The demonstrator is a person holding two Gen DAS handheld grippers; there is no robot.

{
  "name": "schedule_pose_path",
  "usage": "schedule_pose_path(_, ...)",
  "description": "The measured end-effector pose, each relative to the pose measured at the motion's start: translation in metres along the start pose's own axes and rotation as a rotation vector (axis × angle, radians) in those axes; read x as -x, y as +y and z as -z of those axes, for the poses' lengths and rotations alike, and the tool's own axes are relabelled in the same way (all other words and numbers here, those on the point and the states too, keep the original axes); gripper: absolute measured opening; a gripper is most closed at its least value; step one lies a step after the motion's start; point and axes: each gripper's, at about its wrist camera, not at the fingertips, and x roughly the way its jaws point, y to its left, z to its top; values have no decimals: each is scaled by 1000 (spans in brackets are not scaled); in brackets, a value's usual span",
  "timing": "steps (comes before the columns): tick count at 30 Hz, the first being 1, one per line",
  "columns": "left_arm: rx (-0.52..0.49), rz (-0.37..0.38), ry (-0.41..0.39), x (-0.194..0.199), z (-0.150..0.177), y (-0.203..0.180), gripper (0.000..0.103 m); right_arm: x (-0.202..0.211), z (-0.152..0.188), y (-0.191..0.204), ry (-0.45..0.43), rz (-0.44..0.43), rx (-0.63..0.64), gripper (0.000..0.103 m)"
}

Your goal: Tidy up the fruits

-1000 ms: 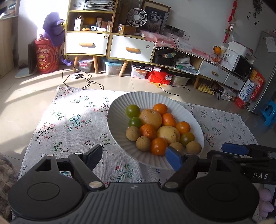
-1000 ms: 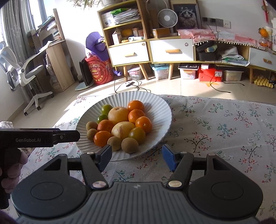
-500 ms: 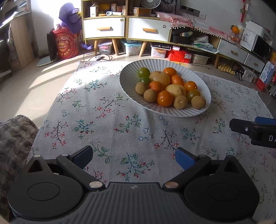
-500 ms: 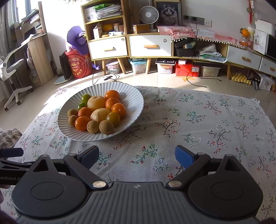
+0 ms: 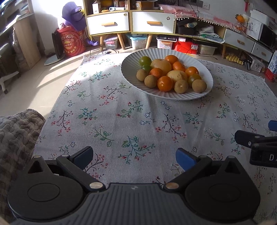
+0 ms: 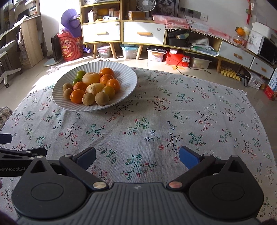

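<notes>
We hold left gripper point(image 5: 134, 155) and right gripper point(image 6: 137, 155) back from the fruit plate point(image 6: 128, 83); right jaws just opening, both jaws wide, empty. Next we reach in for one fruit.

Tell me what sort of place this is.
Most likely a lived-in home living room: a white plate of fruit on a floral tablecloth, low drawer cabinets, and a desk fan above.

Pale tiled floor point(image 6: 155, 62), sunlit at the left. Against the far wall, a wooden cabinet point(image 6: 121, 32) with white drawers on slanted legs, storage boxes point(image 6: 129, 52) tucked beneath. Beside it, a red drum point(image 6: 69, 48) (purple plush on top). Higher up, a small fan point(image 6: 142, 5). At the left edge, a wooden desk point(image 6: 29, 39).
</notes>
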Motion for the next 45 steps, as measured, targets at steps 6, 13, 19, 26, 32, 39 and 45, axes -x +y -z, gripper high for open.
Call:
schedule_pose_path(6,13,-15,0,3,1,1,92,-5,1,4,32,19,-5,102)
schedule_pose_path(13,13,-18,-2,7,2,1,92,-2,5,11,48,9,7,102)
schedule_pose_path(19,11,-18,-14,11,2,0,92,1,5,11,40,13,2,102)
schedule_pose_path(26,11,-22,-22,13,1,0,92,0,4,14,44,9,3,102)
schedule_pose_path(32,5,-28,-14,11,2,-2,92,-1,3,15,61,5,6,102)
schedule_pose_path(39,5,-32,-16,11,2,-2,92,0,4,15,64,7,1,102)
schedule_pose_path(45,1,-39,-12,11,2,-3,92,-1,3,15,64,8,2,102)
